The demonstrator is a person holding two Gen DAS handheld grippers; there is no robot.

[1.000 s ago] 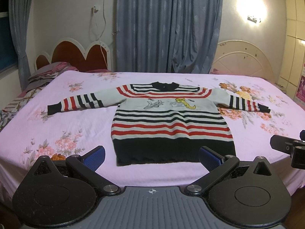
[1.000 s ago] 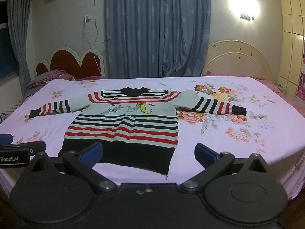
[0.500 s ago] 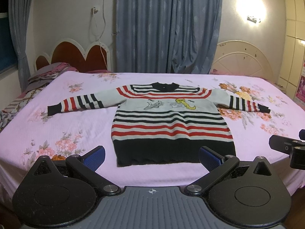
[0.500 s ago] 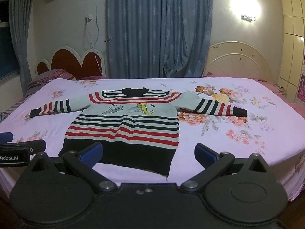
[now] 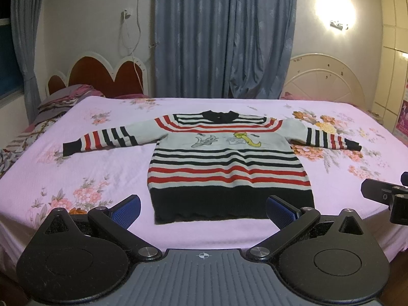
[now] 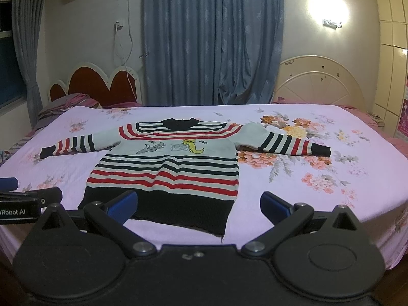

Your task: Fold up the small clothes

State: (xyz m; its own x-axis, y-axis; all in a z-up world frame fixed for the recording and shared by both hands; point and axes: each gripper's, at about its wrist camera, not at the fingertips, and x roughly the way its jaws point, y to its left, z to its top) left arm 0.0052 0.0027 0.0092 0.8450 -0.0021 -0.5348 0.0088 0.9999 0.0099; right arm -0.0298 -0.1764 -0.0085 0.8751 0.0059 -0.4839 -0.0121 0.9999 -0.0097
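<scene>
A small striped sweater (image 5: 227, 163) (image 6: 168, 165) in white, red and black lies flat on the bed, front up, both sleeves spread sideways and the black hem nearest me. My left gripper (image 5: 204, 210) hovers open just short of the hem, its blue pads (image 5: 127, 210) wide apart with nothing between them. My right gripper (image 6: 199, 206) is open too, in front of the hem's right corner. Each gripper shows at the edge of the other's view: the right gripper (image 5: 382, 196), the left gripper (image 6: 23, 201).
The pink floral bedsheet (image 5: 76, 178) covers a wide bed. A red heart-shaped headboard (image 5: 102, 79) and folded bedding (image 5: 63, 102) sit far left, a cream headboard (image 5: 323, 79) far right, blue curtains (image 5: 224, 35) behind. The bed's front edge runs just below the grippers.
The right wrist view has risen slightly, so the sweater sits a little lower in it. The left gripper and the sweater have not moved.
</scene>
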